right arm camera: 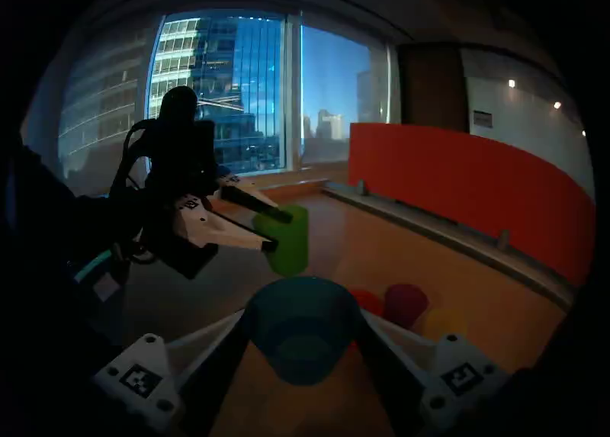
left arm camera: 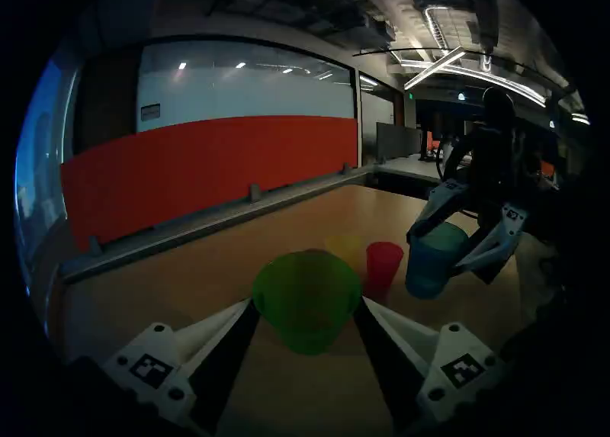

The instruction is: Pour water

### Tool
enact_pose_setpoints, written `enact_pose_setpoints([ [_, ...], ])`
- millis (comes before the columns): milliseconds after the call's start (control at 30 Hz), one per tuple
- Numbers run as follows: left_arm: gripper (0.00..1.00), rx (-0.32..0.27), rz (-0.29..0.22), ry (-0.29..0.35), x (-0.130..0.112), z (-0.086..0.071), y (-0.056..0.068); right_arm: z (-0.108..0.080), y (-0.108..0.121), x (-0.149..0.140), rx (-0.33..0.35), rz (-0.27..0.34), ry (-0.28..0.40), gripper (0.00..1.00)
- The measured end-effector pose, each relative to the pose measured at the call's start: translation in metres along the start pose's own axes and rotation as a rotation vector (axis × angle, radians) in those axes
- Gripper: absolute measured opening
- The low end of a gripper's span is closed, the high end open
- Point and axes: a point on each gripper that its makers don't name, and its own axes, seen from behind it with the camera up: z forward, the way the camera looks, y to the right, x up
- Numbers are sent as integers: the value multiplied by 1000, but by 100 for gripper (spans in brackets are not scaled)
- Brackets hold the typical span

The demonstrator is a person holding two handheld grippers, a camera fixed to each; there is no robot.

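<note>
Green cup (left arm camera: 306,315) inside left claw (left arm camera: 306,306)

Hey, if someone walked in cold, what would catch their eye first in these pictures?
First, the two lifted cups: a green cup clamped in the left hand-held gripper and a blue cup in the right hand-held gripper, both above the wooden table. Beyond the green cup, a red cup stands on the table, and a bright red wall panel runs along its far edge.

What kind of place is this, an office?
Probably an office or meeting room high in a city building: a long wooden table, a red partition wall with glass above, and big windows facing glass towers.
</note>
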Motion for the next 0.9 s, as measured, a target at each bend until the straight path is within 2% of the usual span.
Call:
enact_pose_setpoints([
  [467, 87, 7, -21, 96, 26, -22, 3, -8, 6, 26, -37, 5, 97, 92],
  [700, 87, 11, -7, 132, 32, -28, 5, -8, 10, 35, -49, 9, 145, 92],
  [900, 86, 0, 5, 164, 40, -31, 13, -6, 13, 40, -59, -5, 166, 92],
])
